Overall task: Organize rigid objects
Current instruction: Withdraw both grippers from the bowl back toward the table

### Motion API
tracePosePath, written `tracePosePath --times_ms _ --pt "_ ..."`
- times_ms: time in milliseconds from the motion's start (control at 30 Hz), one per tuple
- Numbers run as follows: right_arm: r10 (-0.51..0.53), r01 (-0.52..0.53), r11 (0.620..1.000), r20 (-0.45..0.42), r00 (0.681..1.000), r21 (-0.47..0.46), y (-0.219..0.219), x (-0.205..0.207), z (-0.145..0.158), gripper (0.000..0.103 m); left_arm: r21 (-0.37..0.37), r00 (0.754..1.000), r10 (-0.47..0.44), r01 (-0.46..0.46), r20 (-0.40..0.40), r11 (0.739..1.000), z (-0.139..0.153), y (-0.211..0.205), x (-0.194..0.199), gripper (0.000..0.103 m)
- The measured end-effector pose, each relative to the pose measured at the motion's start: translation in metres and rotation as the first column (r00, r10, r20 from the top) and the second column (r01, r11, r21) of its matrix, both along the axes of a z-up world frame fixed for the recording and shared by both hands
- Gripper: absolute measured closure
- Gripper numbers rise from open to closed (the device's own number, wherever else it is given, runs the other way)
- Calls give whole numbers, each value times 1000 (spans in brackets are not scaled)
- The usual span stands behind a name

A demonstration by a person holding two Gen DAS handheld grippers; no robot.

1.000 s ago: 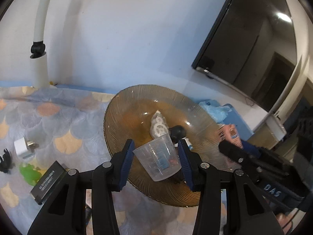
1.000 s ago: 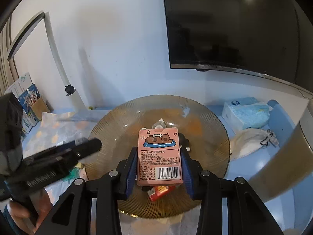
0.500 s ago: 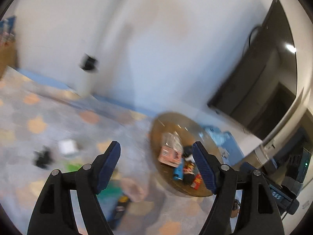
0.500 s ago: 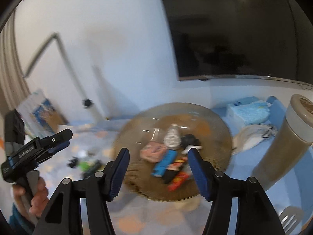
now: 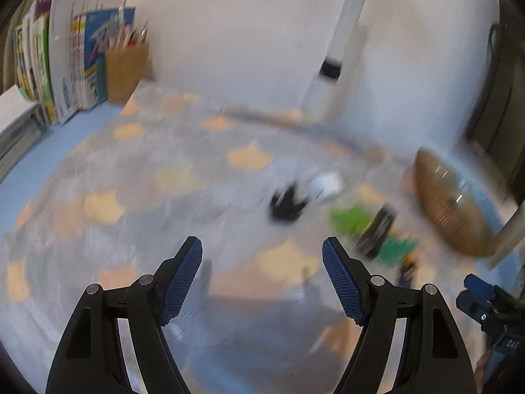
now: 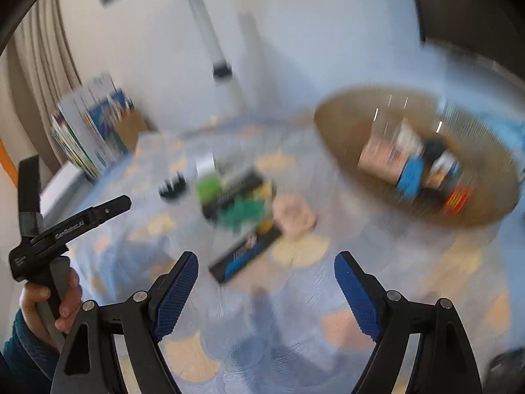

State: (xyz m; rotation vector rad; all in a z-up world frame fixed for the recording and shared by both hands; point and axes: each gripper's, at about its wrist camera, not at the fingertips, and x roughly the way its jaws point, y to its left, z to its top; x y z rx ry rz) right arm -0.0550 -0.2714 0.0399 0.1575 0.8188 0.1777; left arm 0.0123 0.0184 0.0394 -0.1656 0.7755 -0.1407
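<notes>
Both views are motion-blurred. My left gripper (image 5: 262, 275) is open and empty above the patterned tablecloth. My right gripper (image 6: 265, 289) is open and empty too. A brown glass plate (image 6: 344, 121) at the right holds a pink card (image 6: 372, 154), a blue item (image 6: 410, 177) and other small things; it also shows in the left wrist view (image 5: 439, 203). Loose objects lie left of the plate: a black-and-blue flat box (image 6: 246, 252), green pieces (image 6: 242, 210), a black clip (image 6: 172, 187), a white block (image 6: 205, 164). The left gripper also shows in the right wrist view (image 6: 128, 200).
Books (image 5: 65, 65) and a brown pen holder (image 5: 126, 72) stand at the back left. A white lamp pole (image 5: 341, 49) rises at the back wall. A dark screen edge (image 5: 502, 98) is at the right. A pale pink lump (image 6: 295, 216) lies near the plate.
Both grippers have swung left, away from the plate and toward the loose objects. Half a second ago they were open too; one second ago the left held a clear cup, the right a pink card.
</notes>
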Motion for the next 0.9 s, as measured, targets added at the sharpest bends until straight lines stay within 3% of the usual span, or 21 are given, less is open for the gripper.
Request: tracePosePath --times_ms 67,100,167,267,467,900 --pt "-19 19 1000 -8 1000 -4 4 -2 -14 19 30 999 33 -33 -8 999 -6 4 -5 29" --pt "-31 30 999 -31 999 -22 6 0 -19 19 16 999 33 -33 32 999 -1 4 -9 28" --pt "-34 33 998 -34 999 -47 9 3 -20 19 62 996 40 -45 76 997 2 -2 -15 25" --pt "-38 34 998 -63 997 -61 10 8 -25 19 85 998 -2 -4 66 996 -1 -11 -13 25" --pt "-62 57 996 -78 995 -66 8 8 -27 19 50 999 5 -7 43 999 -5 -5 -8 25" --pt "-81 74 995 -99 992 -70 5 11 -28 15 58 999 3 -4 32 998 -6 -8 -8 25"
